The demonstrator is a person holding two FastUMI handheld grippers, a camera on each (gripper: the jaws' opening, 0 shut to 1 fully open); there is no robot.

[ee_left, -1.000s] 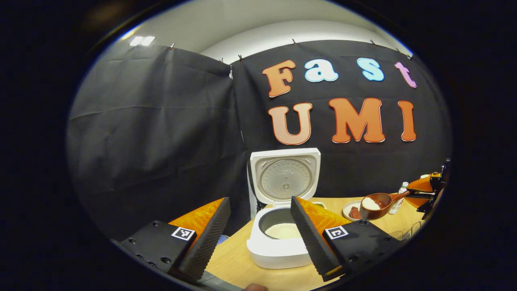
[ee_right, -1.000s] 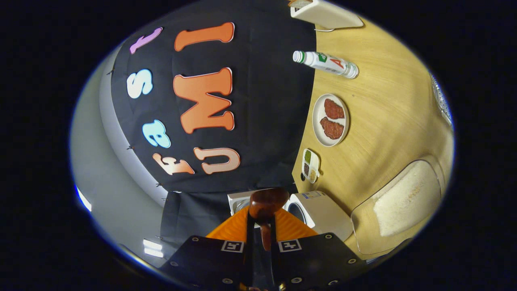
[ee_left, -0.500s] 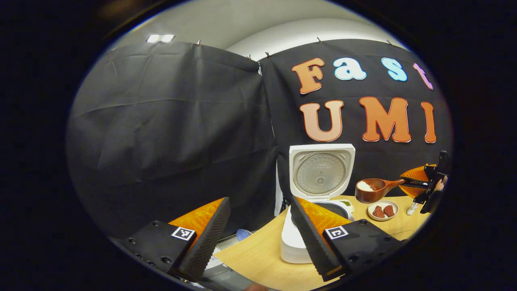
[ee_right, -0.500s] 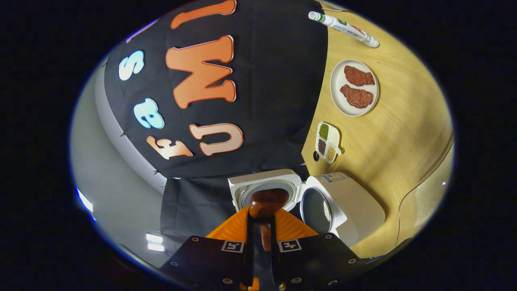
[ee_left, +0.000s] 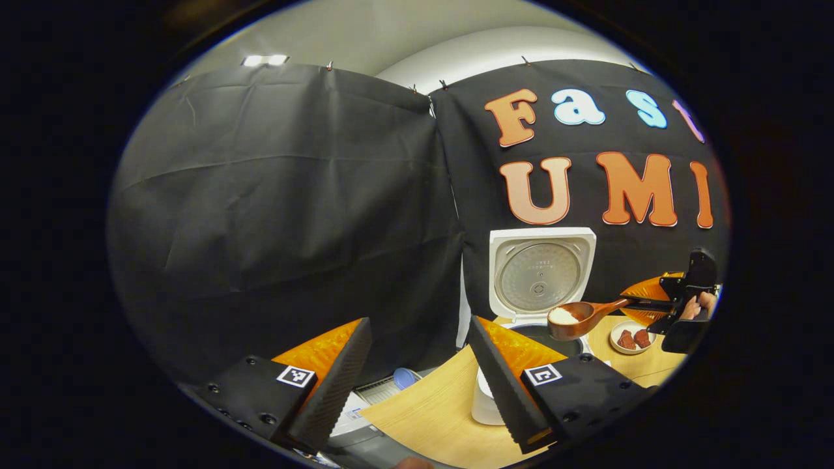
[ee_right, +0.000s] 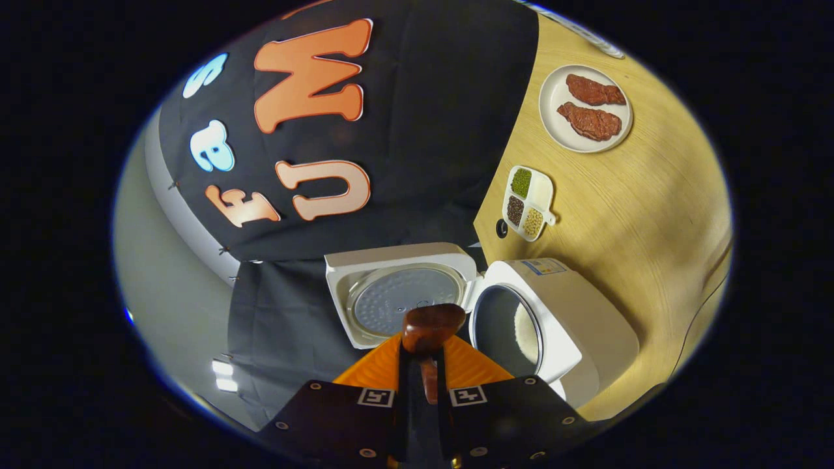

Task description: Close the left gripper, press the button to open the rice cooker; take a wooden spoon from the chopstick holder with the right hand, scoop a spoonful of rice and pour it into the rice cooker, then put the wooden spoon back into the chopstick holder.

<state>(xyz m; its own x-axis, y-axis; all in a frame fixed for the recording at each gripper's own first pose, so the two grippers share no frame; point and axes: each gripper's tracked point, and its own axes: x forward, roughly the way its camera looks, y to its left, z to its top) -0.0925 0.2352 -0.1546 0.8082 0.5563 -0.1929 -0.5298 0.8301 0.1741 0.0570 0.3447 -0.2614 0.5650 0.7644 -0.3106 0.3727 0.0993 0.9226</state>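
Observation:
The white rice cooker [ee_left: 487, 398] stands open with its lid [ee_left: 541, 272] upright; rice lies in its pot [ee_right: 524, 332]. My right gripper [ee_right: 422, 365] is shut on the handle of the wooden spoon [ee_right: 430, 327], rolled on its side. From the left gripper view, the spoon [ee_left: 576, 318] holds a heap of white rice just above the cooker's mouth, held by the right gripper [ee_left: 655, 301] and a hand. My left gripper [ee_left: 417, 384] is open with nothing between its fingers, held back to the left of the cooker.
On the wooden table [ee_right: 638, 215] sit a plate with two pieces of meat [ee_right: 586, 107] and a small three-part dish of grains [ee_right: 529, 202]. A grey object with a blue lid [ee_left: 404, 378] lies past the table's left edge.
The right gripper has carried the rice-filled spoon leftward to just over the open cooker. The left gripper has swung left and away, so the cooker sits farther right in its view.

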